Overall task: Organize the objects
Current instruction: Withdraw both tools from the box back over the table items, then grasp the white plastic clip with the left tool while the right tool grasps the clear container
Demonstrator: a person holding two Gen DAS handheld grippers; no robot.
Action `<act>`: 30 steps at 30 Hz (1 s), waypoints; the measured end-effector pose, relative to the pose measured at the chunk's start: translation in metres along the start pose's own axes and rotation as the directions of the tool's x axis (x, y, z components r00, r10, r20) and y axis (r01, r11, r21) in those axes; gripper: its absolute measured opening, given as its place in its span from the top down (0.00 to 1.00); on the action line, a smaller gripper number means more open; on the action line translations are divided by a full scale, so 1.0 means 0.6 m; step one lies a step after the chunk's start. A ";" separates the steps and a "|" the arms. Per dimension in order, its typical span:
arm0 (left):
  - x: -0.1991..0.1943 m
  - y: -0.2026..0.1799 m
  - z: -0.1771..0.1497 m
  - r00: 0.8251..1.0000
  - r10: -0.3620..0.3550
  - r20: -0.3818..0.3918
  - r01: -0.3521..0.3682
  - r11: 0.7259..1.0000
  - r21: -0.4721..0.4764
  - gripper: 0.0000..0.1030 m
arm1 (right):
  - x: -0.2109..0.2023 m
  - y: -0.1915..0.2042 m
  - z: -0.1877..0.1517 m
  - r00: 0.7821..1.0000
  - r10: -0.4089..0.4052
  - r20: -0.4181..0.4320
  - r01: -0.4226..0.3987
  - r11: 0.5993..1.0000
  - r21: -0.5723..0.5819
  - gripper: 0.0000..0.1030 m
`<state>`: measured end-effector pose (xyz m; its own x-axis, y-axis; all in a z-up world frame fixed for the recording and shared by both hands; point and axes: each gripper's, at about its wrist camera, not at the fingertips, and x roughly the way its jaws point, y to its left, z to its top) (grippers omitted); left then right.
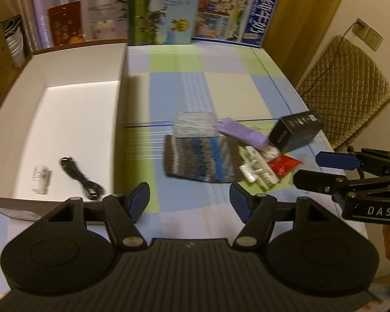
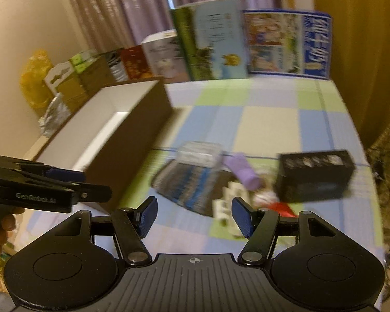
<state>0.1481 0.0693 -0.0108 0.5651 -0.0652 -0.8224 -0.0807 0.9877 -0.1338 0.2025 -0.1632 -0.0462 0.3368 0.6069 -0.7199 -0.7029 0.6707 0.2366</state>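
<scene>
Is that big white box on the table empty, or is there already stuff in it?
Not empty. The open box holds a coiled black cable and a small white bottle; the remaining floor is bare.

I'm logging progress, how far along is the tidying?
Barely started: only a black cable and a small white bottle lie in the box. Both grippers are open and empty. The pouch, purple case, black carton and packets are still on the table.

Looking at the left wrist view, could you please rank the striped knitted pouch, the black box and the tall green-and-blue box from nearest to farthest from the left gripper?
From the left gripper:
1. Striped knitted pouch, just ahead on the tablecloth.
2. Black box, further off to the right.
3. Tall green-and-blue box, standing at the far edge.
</scene>
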 end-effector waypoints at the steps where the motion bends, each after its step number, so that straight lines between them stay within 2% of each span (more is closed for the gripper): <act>1: 0.004 -0.009 0.000 1.000 -0.004 -0.003 0.004 1.000 0.003 0.38 | -0.004 -0.012 -0.002 1.000 -0.009 -0.001 0.009 1.000 0.009 0.41; 17: 0.077 -0.079 -0.008 0.999 0.017 -0.038 -0.017 1.000 -0.018 0.38 | -0.031 -0.149 -0.022 0.992 -0.128 -0.012 0.128 0.987 0.094 0.41; 24: 0.138 -0.106 -0.015 0.996 -0.068 -0.058 0.063 0.995 -0.077 0.40 | -0.030 -0.196 -0.028 0.987 -0.159 -0.031 0.162 0.979 0.126 0.41; 27: 0.169 -0.114 -0.017 0.989 -0.136 -0.055 0.127 0.982 -0.139 0.43 | -0.030 -0.215 -0.032 0.985 -0.170 -0.041 0.174 0.975 0.140 0.41; 30: 0.199 -0.119 -0.018 0.984 -0.172 -0.045 0.161 0.969 -0.189 0.45 | -0.030 -0.232 -0.036 0.983 -0.178 -0.052 0.184 0.971 0.153 0.41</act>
<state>0.2126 -0.0107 -0.1053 0.5333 -0.2405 -0.8110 -0.1427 0.9194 -0.3666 0.2808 -0.2767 -0.0804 0.4234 0.4547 -0.7836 -0.5248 0.8281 0.1970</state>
